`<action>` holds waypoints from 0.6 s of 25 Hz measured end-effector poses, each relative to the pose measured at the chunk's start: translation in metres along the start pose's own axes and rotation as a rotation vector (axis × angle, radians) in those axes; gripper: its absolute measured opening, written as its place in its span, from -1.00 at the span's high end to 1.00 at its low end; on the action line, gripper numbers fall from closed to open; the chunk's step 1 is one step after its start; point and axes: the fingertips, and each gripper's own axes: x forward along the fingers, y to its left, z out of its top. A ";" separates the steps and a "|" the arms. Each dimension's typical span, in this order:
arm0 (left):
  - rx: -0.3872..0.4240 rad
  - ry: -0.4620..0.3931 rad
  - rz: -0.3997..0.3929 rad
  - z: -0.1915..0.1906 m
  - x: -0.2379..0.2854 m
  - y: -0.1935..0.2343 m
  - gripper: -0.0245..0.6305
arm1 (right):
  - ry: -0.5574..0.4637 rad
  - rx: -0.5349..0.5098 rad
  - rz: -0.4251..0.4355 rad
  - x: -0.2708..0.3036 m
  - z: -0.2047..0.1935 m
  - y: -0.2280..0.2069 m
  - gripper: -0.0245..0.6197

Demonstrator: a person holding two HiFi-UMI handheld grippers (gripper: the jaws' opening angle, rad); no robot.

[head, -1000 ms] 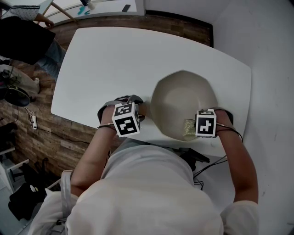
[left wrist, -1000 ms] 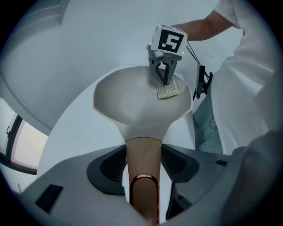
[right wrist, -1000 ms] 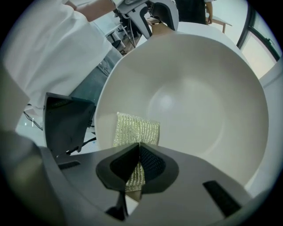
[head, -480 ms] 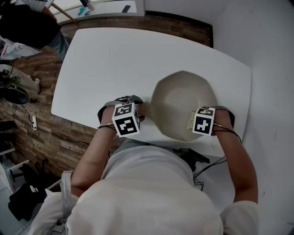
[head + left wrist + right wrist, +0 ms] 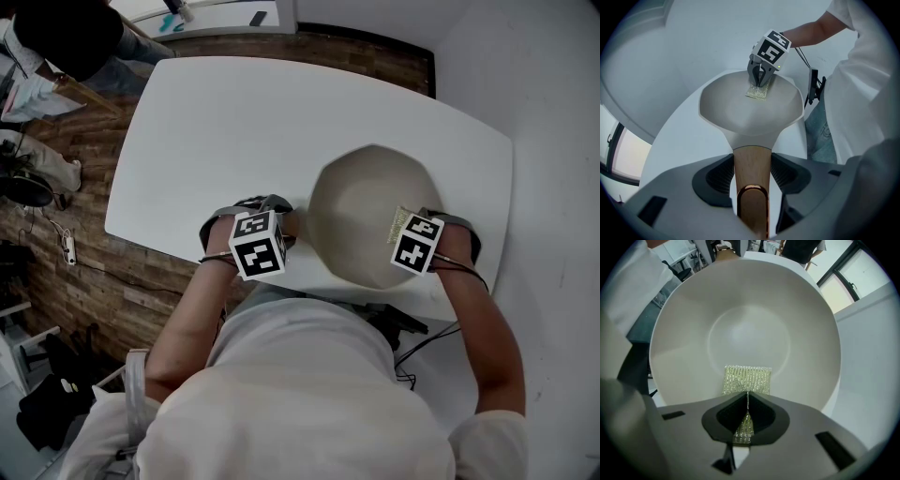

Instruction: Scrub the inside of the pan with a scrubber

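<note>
Green-yellow mesh forms the scrubber [image 5: 746,379], which lies flat against the sloping inner wall of the pan [image 5: 750,310], between the flat bottom and the rim on the side of the right hand-held gripper [image 5: 747,416]. That gripper's jaws are pressed together on the scrubber's upper edge. The free part of the mesh projects beyond the jaw tips and appears to touch the wall. The gripper points down into the pan from above.

The pan is cream-coloured and shows no visible residue. It rests on the white surface [image 5: 234,131], towards the edge nearest the person. Its wooden handle [image 5: 751,161] runs back between the jaws of the left hand-held gripper [image 5: 751,180], whose pads bear on both sides of it and steady the pan.

Step in hand: scrubbing the interior, judged to be under way on the side wall. How much of the interior has been covered cannot be determined.

Next move: the right hand-held gripper must carry the mesh across the wall and onto the flat bottom, keeping downward pressure and a firm pinch. The left hand-held gripper must resist any rotation or sliding of the pan.
</note>
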 end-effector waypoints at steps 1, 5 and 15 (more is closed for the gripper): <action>0.000 0.000 0.000 0.000 0.000 0.000 0.16 | -0.003 0.012 -0.019 0.000 -0.001 -0.004 0.85; 0.001 0.000 -0.003 0.001 0.000 -0.001 0.16 | -0.012 0.045 -0.087 0.001 -0.001 -0.016 0.85; 0.004 -0.003 -0.005 0.002 0.001 -0.003 0.16 | -0.052 0.096 -0.179 0.000 0.000 -0.038 0.85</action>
